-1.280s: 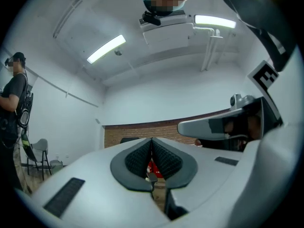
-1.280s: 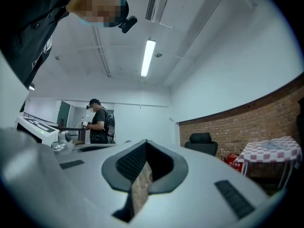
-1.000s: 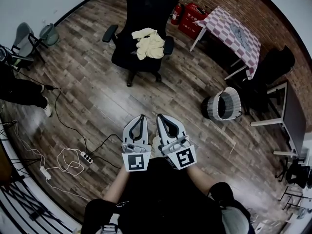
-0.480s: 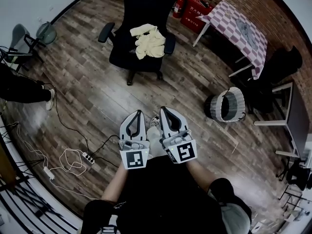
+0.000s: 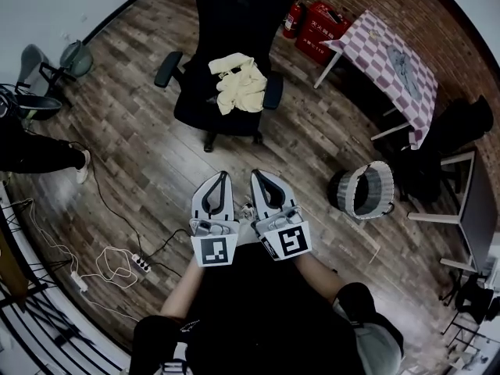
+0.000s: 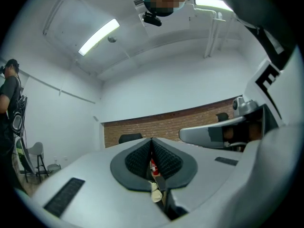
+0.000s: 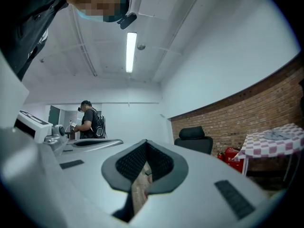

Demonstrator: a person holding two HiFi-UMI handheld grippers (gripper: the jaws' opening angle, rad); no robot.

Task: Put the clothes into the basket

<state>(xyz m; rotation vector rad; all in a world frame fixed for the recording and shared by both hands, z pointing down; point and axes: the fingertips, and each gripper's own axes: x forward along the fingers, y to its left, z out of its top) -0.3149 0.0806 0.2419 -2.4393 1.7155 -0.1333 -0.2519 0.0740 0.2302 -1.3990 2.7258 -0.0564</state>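
The wooden floor fills the head view. A black office chair stands at the top centre, and a table with a checked cloth stands at the upper right against the brick wall. The basket, round with a pale woven wall, sits on the floor to the right of the grippers, near the table legs and well apart from the chair. The clothes, a cream-coloured heap, lie on the chair seat, not in the basket. The left gripper and the right gripper are held side by side low in the head view, both pointing toward the chair. In the left gripper view, the left gripper's jaws are pressed together with nothing between them. In the right gripper view, the right gripper's jaws are likewise pressed together and hold nothing. A power strip with its cable lies on the floor at the lower left.
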